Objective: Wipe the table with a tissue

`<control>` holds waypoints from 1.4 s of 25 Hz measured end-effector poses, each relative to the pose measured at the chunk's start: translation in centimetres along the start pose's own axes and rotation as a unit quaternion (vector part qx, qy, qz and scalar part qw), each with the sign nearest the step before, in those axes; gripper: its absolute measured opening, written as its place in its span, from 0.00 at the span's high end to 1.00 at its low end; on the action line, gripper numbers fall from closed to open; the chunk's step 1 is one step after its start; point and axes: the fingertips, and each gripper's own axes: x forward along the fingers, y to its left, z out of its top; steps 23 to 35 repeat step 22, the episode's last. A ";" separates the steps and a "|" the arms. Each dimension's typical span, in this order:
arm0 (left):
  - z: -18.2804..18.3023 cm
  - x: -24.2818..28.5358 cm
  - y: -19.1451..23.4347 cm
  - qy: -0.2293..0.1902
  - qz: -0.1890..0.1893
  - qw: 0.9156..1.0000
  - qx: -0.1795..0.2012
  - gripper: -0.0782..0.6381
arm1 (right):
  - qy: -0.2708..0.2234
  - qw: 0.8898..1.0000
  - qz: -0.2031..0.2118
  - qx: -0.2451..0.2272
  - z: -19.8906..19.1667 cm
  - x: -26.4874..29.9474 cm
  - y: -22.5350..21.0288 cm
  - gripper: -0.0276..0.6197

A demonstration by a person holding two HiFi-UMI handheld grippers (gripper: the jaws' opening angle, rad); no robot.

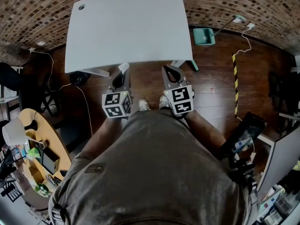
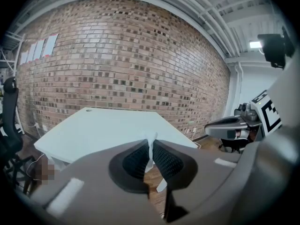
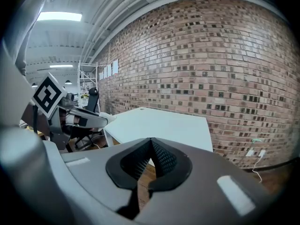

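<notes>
You are standing at the near edge of a white table (image 1: 129, 27), facing a brick wall (image 2: 117, 55), holding a gripper in each hand, low and short of the tabletop. Your left gripper (image 1: 120, 77) is pinching a thin white tissue (image 2: 151, 150): in the left gripper view its jaws are clenching the sheet between their ribbed pads, with one scrap poking up above the tips and another hanging below them. From the head view, the tissue is showing as a pale tuft at that gripper's tip, just off the table's near edge and over the wooden floor (image 1: 211, 93), not touching the tabletop. Your right gripper (image 1: 171, 73) is hovering just beside the left one, also short of the table; in the right gripper view its jaws are pressing together on nothing. Each gripper's marker cube (image 1: 116, 104) is sitting close to your waist. The toes of your shoes (image 1: 144, 105) are peeking out between the two grippers. A teal dustpan (image 1: 204, 36) is lying on the floor beyond the table's right corner.
</notes>
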 end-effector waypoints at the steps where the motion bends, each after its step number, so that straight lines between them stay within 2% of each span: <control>1: 0.0 0.0 0.0 0.001 -0.001 1.000 0.001 0.86 | 0.000 1.000 -0.001 0.000 0.0 0.0 0.0 0.94; 15: 0.5 0.4 0.4 0.001 -0.001 1.000 0.012 0.86 | 0.004 1.000 0.002 -0.002 0.3 0.3 0.2 0.94; 35: 0.1 0.8 0.2 0.003 -0.005 1.000 0.001 0.86 | 0.008 1.000 0.002 -0.002 0.1 0.7 0.1 0.94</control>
